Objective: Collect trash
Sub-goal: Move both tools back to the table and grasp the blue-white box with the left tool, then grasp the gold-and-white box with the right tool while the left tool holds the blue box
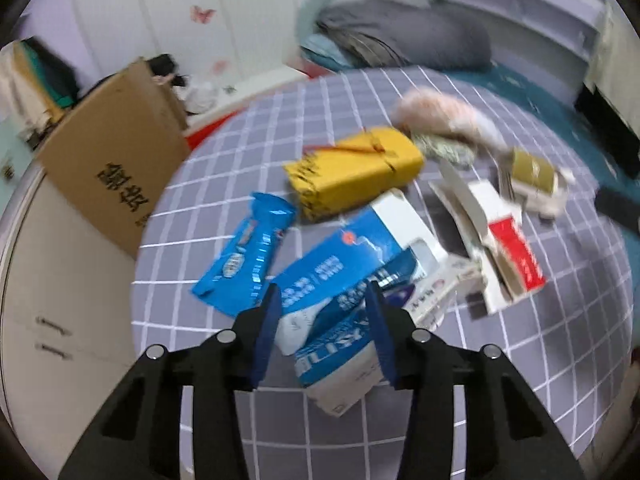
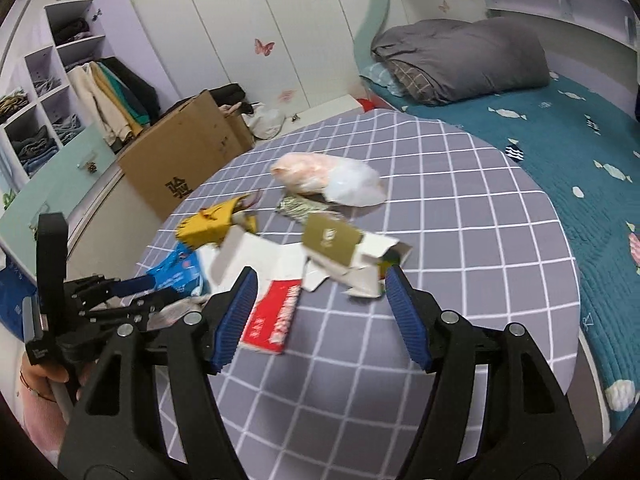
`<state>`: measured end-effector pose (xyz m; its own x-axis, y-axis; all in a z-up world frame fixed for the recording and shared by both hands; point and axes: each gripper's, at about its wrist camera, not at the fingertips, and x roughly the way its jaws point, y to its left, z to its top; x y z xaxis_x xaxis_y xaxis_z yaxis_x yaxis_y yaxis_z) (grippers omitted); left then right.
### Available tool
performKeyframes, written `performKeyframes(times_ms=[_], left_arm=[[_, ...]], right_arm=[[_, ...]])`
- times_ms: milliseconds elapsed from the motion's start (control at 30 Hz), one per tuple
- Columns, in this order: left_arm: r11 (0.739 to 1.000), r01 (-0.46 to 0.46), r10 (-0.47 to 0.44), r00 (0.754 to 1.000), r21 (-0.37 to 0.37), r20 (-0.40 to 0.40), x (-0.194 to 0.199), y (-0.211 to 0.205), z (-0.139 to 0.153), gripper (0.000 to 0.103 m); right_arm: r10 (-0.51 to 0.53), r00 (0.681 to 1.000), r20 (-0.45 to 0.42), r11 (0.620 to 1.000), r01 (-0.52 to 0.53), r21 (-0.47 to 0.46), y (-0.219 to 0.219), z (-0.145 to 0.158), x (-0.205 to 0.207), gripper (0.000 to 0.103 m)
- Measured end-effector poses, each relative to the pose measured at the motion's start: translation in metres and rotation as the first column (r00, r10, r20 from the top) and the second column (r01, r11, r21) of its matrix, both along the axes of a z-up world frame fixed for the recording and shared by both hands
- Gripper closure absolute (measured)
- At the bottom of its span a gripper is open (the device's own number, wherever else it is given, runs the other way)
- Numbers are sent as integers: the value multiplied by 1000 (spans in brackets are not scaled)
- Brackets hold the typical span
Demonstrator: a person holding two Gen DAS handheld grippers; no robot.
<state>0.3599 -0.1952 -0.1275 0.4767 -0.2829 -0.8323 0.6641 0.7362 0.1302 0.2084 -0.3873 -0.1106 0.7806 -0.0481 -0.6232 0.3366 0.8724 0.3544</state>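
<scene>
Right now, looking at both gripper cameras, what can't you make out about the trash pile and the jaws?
- Left wrist view: whether the left gripper presses the blue-and-white carton; motion blur smears the contact.
- Left wrist view: print on the blue wrapper, blurred.
- Right wrist view: the carton, hidden behind the left gripper.
- Right wrist view: inside of the cardboard box, hidden by its flap.
- Right gripper: open, empty.

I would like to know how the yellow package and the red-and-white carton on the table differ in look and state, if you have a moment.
The yellow package is a closed, full block, plain yellow with dark markings; the red-and-white carton gapes open, its flaps splayed and its brown inside showing. The yellow package lies toward the far side of the heap, while the red-and-white carton lies nearer the cameras. Both rest on the grey checked tablecloth, untouched by either gripper.
</scene>
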Motion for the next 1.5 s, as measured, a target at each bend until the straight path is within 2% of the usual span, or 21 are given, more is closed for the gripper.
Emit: performKeyframes(times_ms=[133,200,300,400,533,567,667,733,833,900,967,1000,1033,1067,1167,1300,1500], left_arm=[[999,39,-39,999,-7,-12,-2,-3,-6,62],[998,62,-62,998,-2,9,-6,-8,-8,62],[999,49,-49,999,-1,19,-2,-12,-9,62],[997,69,-68,997,-18,26,-4,-19,-9,80],[997,82,-82,991,9,102,-16,-26,-10,93],[997,72,-72,991,5,110,-17,-26,-9,94],[999,19,-15,992,-28,123,-16,-20,-9,99],[998,-16,22,993,-54,112,-15,-16,-6,99],[991,-88,97,990,-96,102,-12,-4,-2,99],[984,-139,150,984,-116,99,-9,3,3,99],[972,-183,199,975,-150,99,-9,11,11,99],[967,-199,217,971,-161,104,-10,14,14,99],[960,-218,238,965,-174,110,-11,17,18,99],[954,-233,257,960,-187,113,-14,19,23,99],[939,-265,295,948,-221,119,-21,26,32,99],[930,-289,325,935,-229,139,-32,31,39,99],[913,-315,358,924,-260,138,-52,39,50,99]], right_arm=[[-22,1000,-7,1000,22,17,-15,-9,2,36],[-34,999,-9,999,34,26,-22,-12,2,35],[-42,999,-16,998,42,35,-26,-17,5,35],[-65,998,-23,998,65,20,-29,-19,6,31],[-77,997,-33,997,77,12,-35,-20,12,28],[-73,997,-38,997,73,7,-36,-20,14,23],[-52,997,-54,999,51,-13,-36,-21,25,22],[-39,998,-55,999,37,-39,-34,-21,30,16],[12,997,-79,995,-20,-96,-28,-22,44,15],[63,992,-114,982,-82,-170,-20,-26,55,15],[97,982,-162,973,-128,-192,-15,-32,64,16],[101,980,-173,974,-133,-182,-16,-35,66,18],[106,980,-170,977,-135,-165,-18,-35,65,35],[106,980,-167,978,-133,-161,-19,-35,64,42],[112,977,-181,967,-149,-208,-15,-32,58,55],[79,985,-154,971,-111,-210,-15,-22,43,66],[38,997,-67,978,-51,-204,-13,4,8,68]])
